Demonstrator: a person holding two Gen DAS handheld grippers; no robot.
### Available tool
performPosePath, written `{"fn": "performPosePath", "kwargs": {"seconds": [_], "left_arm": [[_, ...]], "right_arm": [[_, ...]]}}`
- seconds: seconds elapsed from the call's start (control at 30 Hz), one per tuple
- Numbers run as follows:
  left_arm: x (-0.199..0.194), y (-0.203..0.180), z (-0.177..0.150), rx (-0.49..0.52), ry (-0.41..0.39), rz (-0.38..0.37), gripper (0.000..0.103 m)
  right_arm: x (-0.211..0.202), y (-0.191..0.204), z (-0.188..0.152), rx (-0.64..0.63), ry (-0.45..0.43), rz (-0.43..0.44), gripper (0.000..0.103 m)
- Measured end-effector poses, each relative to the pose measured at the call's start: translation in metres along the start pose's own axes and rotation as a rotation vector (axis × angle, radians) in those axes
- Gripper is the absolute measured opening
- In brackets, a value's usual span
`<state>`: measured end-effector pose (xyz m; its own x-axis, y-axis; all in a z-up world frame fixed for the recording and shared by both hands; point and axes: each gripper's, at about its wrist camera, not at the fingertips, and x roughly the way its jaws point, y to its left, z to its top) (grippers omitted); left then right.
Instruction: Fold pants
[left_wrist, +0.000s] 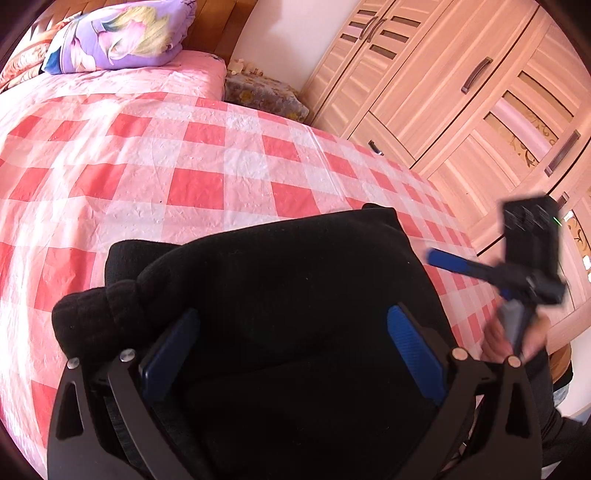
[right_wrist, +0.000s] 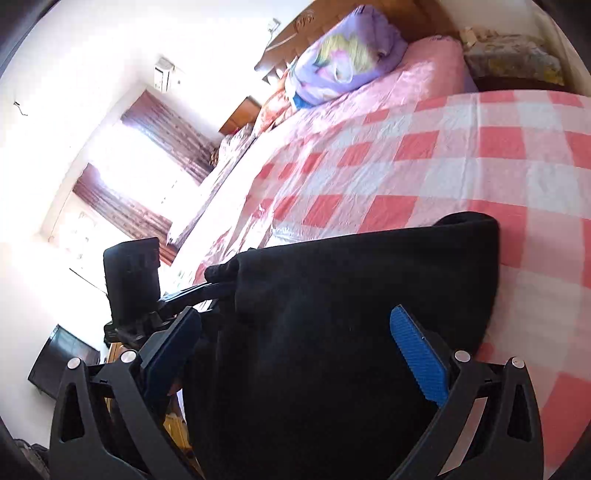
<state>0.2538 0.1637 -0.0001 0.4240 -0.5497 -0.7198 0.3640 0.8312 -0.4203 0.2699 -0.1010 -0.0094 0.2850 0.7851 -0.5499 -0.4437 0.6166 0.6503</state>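
Observation:
The black pants (left_wrist: 280, 280) lie folded in a thick bundle on the red-and-white checked bed cover (left_wrist: 192, 162), near its front edge. My left gripper (left_wrist: 291, 343) is open above the bundle, its blue pads (left_wrist: 413, 354) wide apart on either side of the cloth. My right gripper (right_wrist: 295, 347) is also open over the pants (right_wrist: 354, 295), with blue pads (right_wrist: 417, 354) spread. In the left wrist view the right gripper (left_wrist: 443, 260) shows at the right, blurred, held by a hand. In the right wrist view the left gripper (right_wrist: 218, 288) reaches the pants' left edge.
A purple floral quilt (left_wrist: 122, 33) sits at the head of the bed on a pink sheet. A wooden wardrobe (left_wrist: 480, 96) stands to the right of the bed. A small bedside stand (left_wrist: 266, 92) is beside it. Curtained windows (right_wrist: 147, 166) are beyond the bed.

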Motion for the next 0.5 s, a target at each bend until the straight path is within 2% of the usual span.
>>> {"fn": "performPosePath", "kwargs": {"seconds": [0.07, 0.1, 0.17, 0.23, 0.27, 0.33, 0.37, 0.4, 0.43, 0.5], "left_arm": [[-0.001, -0.001, -0.002, 0.008, -0.008, 0.0, 0.101], [-0.001, -0.001, -0.002, 0.012, -0.01, -0.002, 0.101], [-0.002, 0.001, -0.002, 0.007, -0.017, -0.014, 0.101], [-0.003, 0.003, -0.003, 0.0, -0.023, -0.029, 0.101], [-0.004, 0.005, -0.003, -0.006, -0.028, -0.04, 0.101], [-0.005, 0.008, -0.003, -0.018, -0.036, -0.06, 0.101], [-0.005, 0.009, -0.003, -0.021, -0.037, -0.066, 0.101], [-0.006, 0.009, -0.003, -0.026, -0.04, -0.072, 0.101], [-0.006, 0.01, -0.004, -0.03, -0.041, -0.075, 0.101], [-0.006, 0.008, -0.004, -0.028, -0.044, -0.074, 0.101]], "right_arm": [[0.016, -0.015, 0.016, -0.052, 0.026, -0.109, 0.097], [0.014, -0.025, 0.02, -0.02, 0.005, -0.125, 0.094], [0.001, -0.033, 0.023, 0.071, -0.057, -0.055, 0.096], [-0.013, -0.025, 0.022, 0.076, -0.129, -0.045, 0.097], [-0.013, -0.026, 0.037, 0.072, -0.122, -0.021, 0.098], [0.0, -0.016, 0.032, 0.064, -0.069, 0.038, 0.099], [0.01, -0.013, 0.029, 0.039, -0.035, 0.027, 0.099], [0.019, -0.015, 0.027, 0.019, -0.013, -0.031, 0.098], [0.023, -0.019, 0.026, 0.026, -0.011, -0.046, 0.098], [0.013, -0.021, 0.029, 0.07, -0.082, -0.059, 0.099]]}}
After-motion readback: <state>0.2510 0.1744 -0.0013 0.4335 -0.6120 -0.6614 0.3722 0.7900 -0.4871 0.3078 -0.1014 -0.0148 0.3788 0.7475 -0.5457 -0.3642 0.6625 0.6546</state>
